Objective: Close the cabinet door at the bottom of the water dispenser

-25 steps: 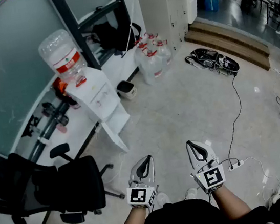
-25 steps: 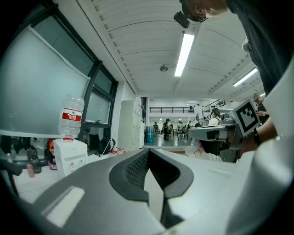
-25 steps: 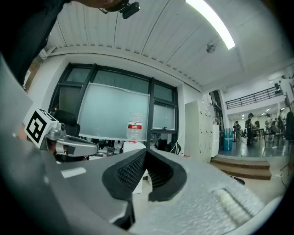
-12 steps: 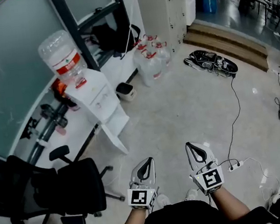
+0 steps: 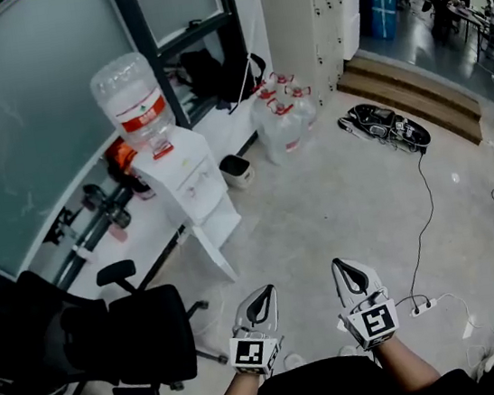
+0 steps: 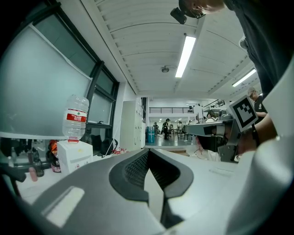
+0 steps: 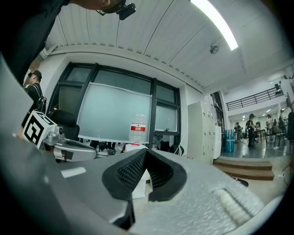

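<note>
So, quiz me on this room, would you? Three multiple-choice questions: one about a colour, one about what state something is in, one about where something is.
1. What colour is the label band on the clear plastic water bottle atop the white box-shaped water dispenser?
A. Blue
B. Red
C. Green

2. How is the white cabinet door at the dispenser's bottom?
A. Shut flush
B. Swung open
C. Missing altogether

3. Where does the white power strip lie?
A. On the pale floor, to the right of the right gripper
B. On top of the dispenser
C. Hanging from the ceiling

Answers:
1 B, the band round the bottle is plainly red.
2 B, the door stands out at an angle from the cabinet.
3 A, the head view shows it flat on the floor beside that gripper.
</note>
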### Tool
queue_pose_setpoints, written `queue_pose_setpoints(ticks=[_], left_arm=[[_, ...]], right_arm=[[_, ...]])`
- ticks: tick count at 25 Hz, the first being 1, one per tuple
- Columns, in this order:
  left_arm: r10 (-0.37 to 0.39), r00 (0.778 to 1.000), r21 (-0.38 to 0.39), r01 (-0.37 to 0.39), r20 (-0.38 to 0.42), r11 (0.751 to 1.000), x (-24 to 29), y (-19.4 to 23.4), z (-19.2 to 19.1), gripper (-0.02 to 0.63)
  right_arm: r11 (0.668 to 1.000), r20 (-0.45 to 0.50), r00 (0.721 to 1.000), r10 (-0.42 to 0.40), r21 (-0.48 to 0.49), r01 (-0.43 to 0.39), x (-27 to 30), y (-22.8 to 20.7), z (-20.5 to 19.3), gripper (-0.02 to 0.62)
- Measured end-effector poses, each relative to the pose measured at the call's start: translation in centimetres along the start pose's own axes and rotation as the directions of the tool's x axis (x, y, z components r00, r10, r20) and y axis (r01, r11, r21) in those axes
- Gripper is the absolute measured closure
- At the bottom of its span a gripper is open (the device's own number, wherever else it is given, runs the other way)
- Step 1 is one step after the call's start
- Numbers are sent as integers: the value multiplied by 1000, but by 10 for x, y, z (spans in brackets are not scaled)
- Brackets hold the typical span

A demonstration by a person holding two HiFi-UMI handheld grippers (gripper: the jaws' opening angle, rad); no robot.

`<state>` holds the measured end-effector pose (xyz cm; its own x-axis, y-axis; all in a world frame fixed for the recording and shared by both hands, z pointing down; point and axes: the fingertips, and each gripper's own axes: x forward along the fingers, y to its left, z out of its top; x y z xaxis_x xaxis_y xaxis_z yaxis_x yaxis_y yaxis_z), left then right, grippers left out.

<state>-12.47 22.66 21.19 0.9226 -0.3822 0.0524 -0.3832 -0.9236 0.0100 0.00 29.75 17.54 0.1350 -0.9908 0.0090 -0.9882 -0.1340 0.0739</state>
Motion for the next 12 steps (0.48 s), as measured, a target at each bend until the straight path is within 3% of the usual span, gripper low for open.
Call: queue_pose_setpoints(ticks=[12], left_arm=[[1,1000,17,-1,14,1000,18,43,1,588]], right_arm=[[999,2,999,37,-8,-37,51,15,-1,592]])
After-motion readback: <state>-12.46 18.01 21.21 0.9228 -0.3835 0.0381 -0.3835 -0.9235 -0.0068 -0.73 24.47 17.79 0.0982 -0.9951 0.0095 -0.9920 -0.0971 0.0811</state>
